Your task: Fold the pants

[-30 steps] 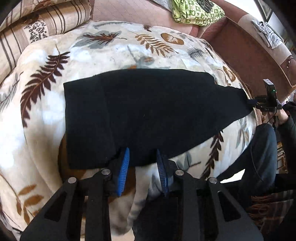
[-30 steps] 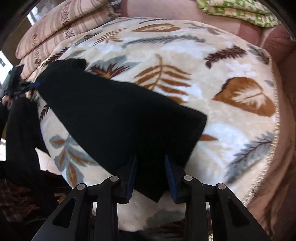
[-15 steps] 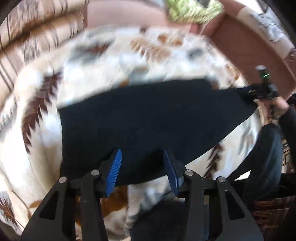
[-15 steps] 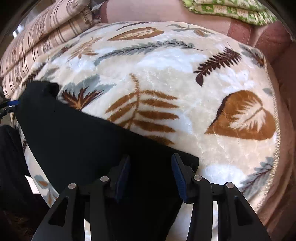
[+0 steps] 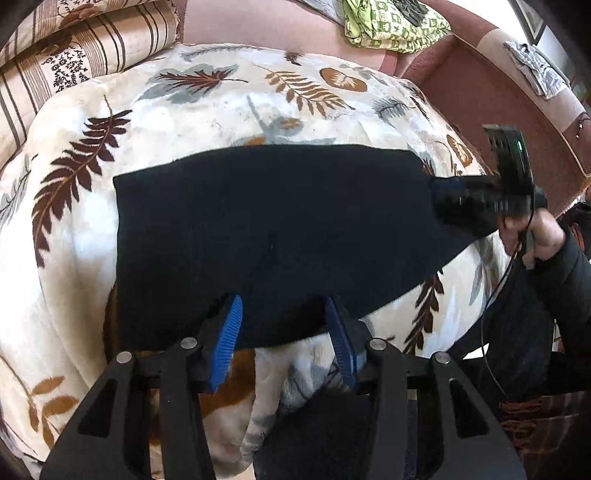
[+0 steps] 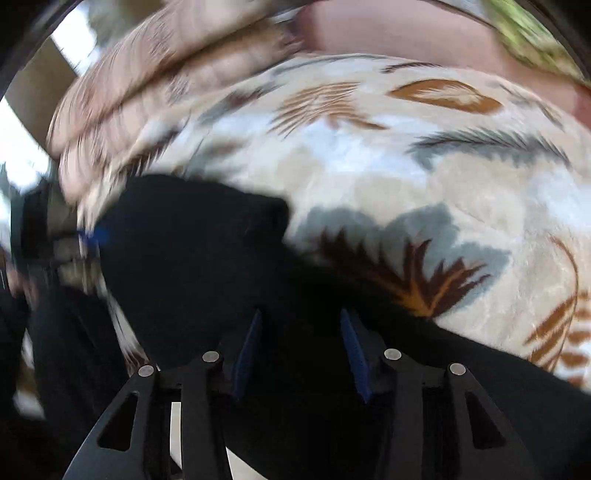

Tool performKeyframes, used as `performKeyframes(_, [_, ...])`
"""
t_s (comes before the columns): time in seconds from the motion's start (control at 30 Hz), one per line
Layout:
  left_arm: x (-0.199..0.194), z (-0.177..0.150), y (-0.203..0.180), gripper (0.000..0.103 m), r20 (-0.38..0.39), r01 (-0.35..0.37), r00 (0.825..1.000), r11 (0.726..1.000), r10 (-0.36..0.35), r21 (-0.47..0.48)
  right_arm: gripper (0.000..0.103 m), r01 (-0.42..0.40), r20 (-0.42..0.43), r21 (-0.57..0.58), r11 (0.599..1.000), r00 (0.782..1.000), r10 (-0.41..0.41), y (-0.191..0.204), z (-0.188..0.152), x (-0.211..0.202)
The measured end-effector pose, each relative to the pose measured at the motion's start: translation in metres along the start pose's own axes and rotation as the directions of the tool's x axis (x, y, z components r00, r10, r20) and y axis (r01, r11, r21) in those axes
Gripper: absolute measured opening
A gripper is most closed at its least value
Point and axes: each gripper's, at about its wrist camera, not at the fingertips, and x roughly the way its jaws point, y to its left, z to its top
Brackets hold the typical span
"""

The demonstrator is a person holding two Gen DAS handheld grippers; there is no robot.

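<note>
Black fabric is filling the middle of both views: the pants (image 5: pixel 273 236) are lying flat across a cream fleece blanket (image 5: pixel 221 110) printed with brown, rust and grey leaves, which is covering a rounded cushion-like surface. In the left wrist view the left gripper (image 5: pixel 282 334) is sitting at the near hem of the pants with its blue-padded fingers (image 5: pixel 226 341) spread apart and nothing clamped between them; the hem is lying across the gap, and the blanket is showing just below it. At the right end of the garment the right gripper (image 5: pixel 476 201) is appearing as a dark body with a small green light, with a bare hand (image 5: pixel 535 232) gripping it from below and a thin cable (image 5: pixel 495 325) hanging down. The tapered end of the pants is reaching right up to its tip, though that picture is not showing whether cloth is caught there. The right wrist view is heavily blurred, yet it is showing that gripper's fingers (image 6: pixel 356 350) standing wide apart over the black cloth, released. Striped beige bedding (image 5: pixel 74 48) is bunching at the upper left of the left wrist view, and a green patterned cloth (image 5: pixel 388 26) is resting on a reddish-brown sofa (image 5: pixel 480 92) behind the blanket.
</note>
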Motion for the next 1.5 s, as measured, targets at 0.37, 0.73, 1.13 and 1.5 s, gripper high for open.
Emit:
performKeyframes(0.37, [-0.026,0.004,0.000,0.045,0.086,0.064,0.995,0.996,-0.059,-0.064,0.051,-0.097,0.106,-0.046,0.994,0.989,0.102,0.043,0.028,0.041])
performKeyframes(0.73, [-0.032,0.081,-0.088,0.082,0.297,0.325,0.922,0.914,-0.248,-0.243,0.076,-0.063,0.484,0.294,0.954,0.870,-0.092,-0.065,-0.091,-0.125])
performKeyframes(1.13, [0.089,0.080,-0.153,0.082,0.238,0.245,0.952,0.947,-0.194,-0.209,0.077,-0.293,0.512,0.619,0.728,0.854,-0.091,-0.188,-0.205,-0.157])
performKeyframes(1.5, [0.101,0.069,-0.153,0.082,0.222,0.213,0.960,0.957,-0.168,-0.197,0.080,-0.036,0.464,0.517,0.855,0.851,-0.246,-0.158,-0.173,-0.135])
